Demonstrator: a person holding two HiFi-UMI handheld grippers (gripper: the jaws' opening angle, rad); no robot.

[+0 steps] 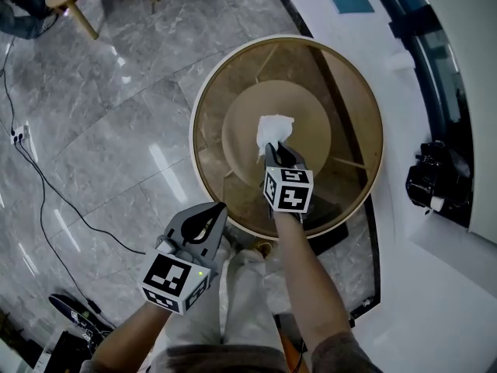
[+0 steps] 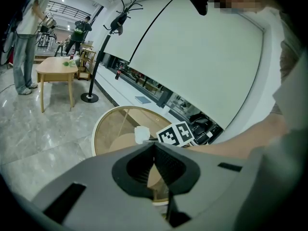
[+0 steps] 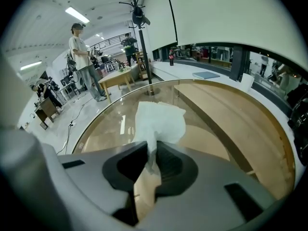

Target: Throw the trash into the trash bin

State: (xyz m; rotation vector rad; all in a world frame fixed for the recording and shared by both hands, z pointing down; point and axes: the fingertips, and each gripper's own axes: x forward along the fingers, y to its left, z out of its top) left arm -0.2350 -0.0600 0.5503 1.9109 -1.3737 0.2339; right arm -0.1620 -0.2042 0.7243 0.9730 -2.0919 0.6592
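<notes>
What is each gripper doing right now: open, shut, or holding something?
Left gripper: shut, nothing between its jaws.
Right gripper: shut on the white tissue.

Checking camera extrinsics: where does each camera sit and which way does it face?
Head view: on the person's head, looking steeply down at the round glass-topped wooden table; shows left forearm, right forearm, left tongs, right tongs.
Left gripper view: on the left tongs, along its shut, empty jaws toward the table; right forearm shows.
Right gripper view: on the right tongs, along jaws pinching the white crumpled tissue.
Shared: all three show table and tissue.
</notes>
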